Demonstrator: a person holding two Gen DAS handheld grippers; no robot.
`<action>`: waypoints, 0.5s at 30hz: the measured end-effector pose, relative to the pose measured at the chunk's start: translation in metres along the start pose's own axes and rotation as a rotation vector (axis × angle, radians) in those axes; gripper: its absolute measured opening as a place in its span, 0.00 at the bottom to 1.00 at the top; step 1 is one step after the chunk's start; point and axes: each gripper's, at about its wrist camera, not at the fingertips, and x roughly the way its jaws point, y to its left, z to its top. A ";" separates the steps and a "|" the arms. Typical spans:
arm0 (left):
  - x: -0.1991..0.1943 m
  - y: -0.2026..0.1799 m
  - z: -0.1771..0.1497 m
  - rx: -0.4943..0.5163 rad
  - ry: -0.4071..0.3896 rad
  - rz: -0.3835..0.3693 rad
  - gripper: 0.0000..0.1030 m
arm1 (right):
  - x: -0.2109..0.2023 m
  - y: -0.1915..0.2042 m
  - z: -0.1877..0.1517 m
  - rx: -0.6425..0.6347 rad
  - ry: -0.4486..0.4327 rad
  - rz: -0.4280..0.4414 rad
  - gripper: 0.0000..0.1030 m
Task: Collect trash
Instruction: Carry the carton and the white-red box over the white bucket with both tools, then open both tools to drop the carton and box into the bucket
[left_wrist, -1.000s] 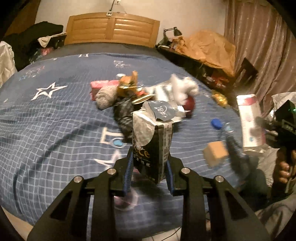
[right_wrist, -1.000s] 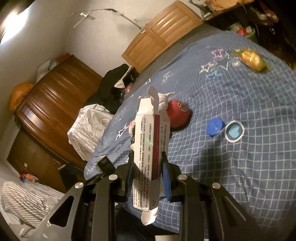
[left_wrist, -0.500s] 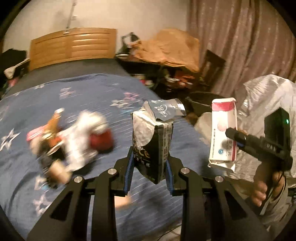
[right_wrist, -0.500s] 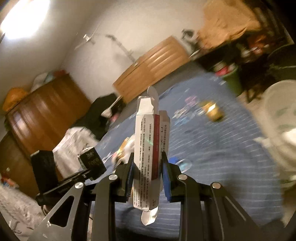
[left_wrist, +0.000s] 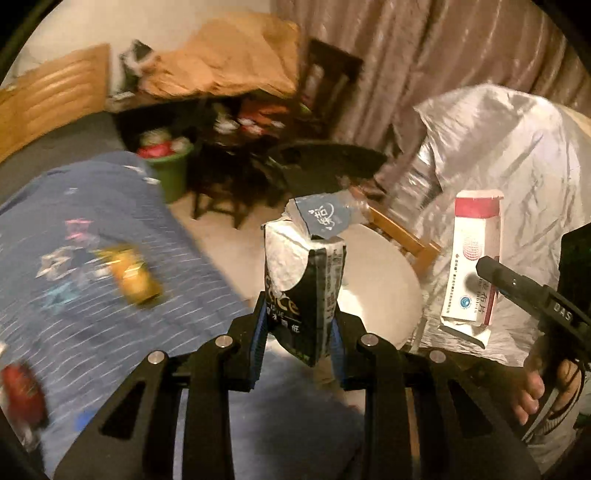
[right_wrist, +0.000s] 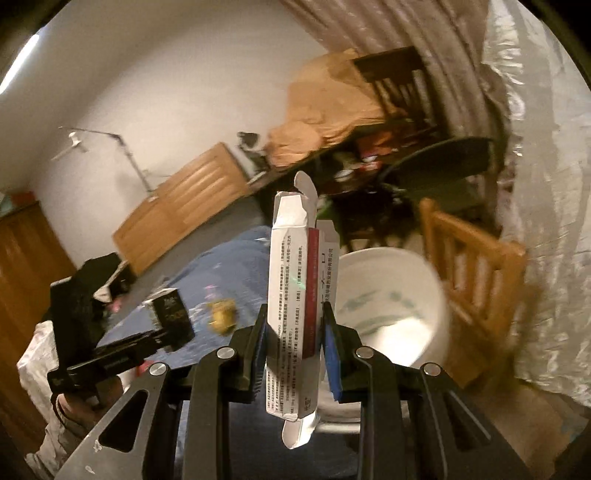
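My left gripper (left_wrist: 298, 332) is shut on a crumpled black drink carton (left_wrist: 304, 284), held upright in front of a white bucket (left_wrist: 384, 284). My right gripper (right_wrist: 295, 345) is shut on a white and red medicine box (right_wrist: 301, 280), held upright in front of the same white bucket (right_wrist: 391, 306). In the left wrist view the medicine box (left_wrist: 474, 262) and the right gripper's body show at the right. In the right wrist view the carton (right_wrist: 171, 314) and the left gripper show at the lower left.
The blue star-pattern bed (left_wrist: 74, 295) lies left, with a yellow wrapper (left_wrist: 135, 280) and a red item (left_wrist: 22, 387) on it. A wooden chair (right_wrist: 476, 295) and silvery plastic sheet (left_wrist: 498, 166) stand beside the bucket. A green bin (left_wrist: 170, 173) and cluttered desk lie behind.
Both grippers have swung right, away from the trash pile on the bed, toward the white bucket and chair. Each still holds its item.
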 end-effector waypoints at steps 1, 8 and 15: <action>0.015 -0.006 0.006 0.009 0.017 -0.010 0.27 | 0.006 -0.010 0.006 0.009 0.013 -0.012 0.28; 0.096 -0.035 0.023 0.056 0.124 -0.042 0.27 | 0.069 -0.041 0.022 0.047 0.133 -0.031 0.28; 0.133 -0.033 0.017 0.057 0.188 0.004 0.29 | 0.112 -0.050 0.016 0.062 0.197 -0.034 0.28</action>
